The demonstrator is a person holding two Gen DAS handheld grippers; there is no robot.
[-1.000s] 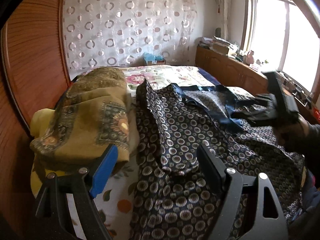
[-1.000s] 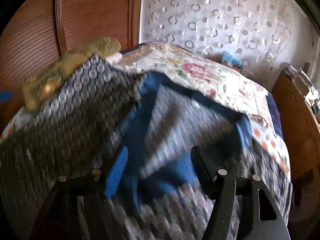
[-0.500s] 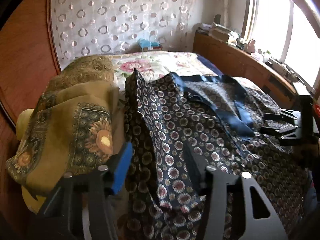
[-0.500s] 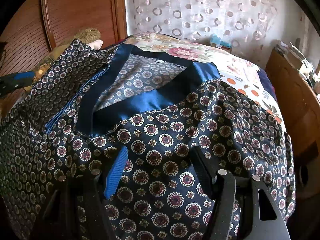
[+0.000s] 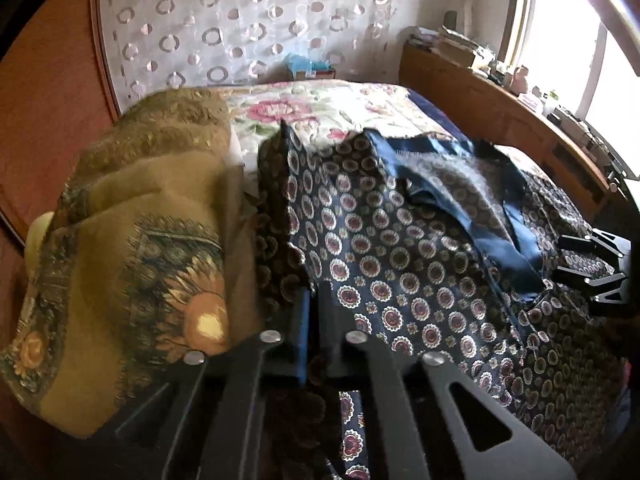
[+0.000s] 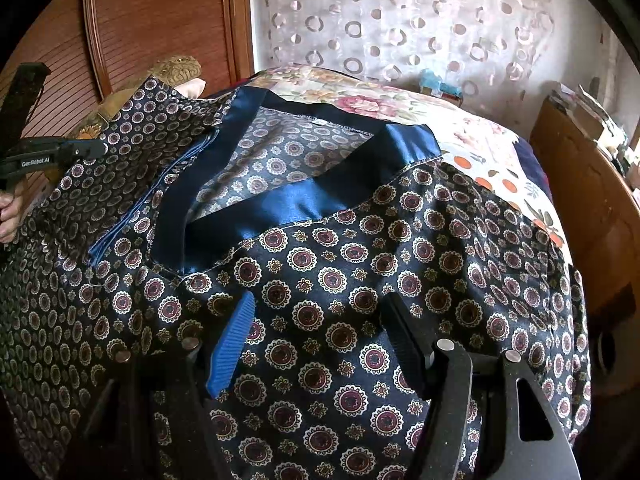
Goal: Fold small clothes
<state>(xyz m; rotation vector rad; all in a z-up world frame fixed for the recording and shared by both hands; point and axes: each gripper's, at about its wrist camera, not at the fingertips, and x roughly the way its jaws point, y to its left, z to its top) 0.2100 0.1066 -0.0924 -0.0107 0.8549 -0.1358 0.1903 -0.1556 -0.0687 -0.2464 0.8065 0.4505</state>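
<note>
At the bottom of the left wrist view, the left tool [image 5: 314,320] has its jaws pinched together on an edge of the navy patterned garment [image 5: 400,264]. In the right wrist view, the right tool [image 6: 320,336] hangs wide apart over the same garment, gripping nothing. The garment covers the frame's middle, its blue satin collar [image 6: 288,200] above centre. An ochre sunflower cloth [image 5: 132,248] sits left; the floral bedspread [image 5: 320,108] lies beyond.

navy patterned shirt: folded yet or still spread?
Still mostly spread. The navy patterned shirt lies open across the bed, collar showing. Left tool is shut on its edge; right tool open above it.
</note>
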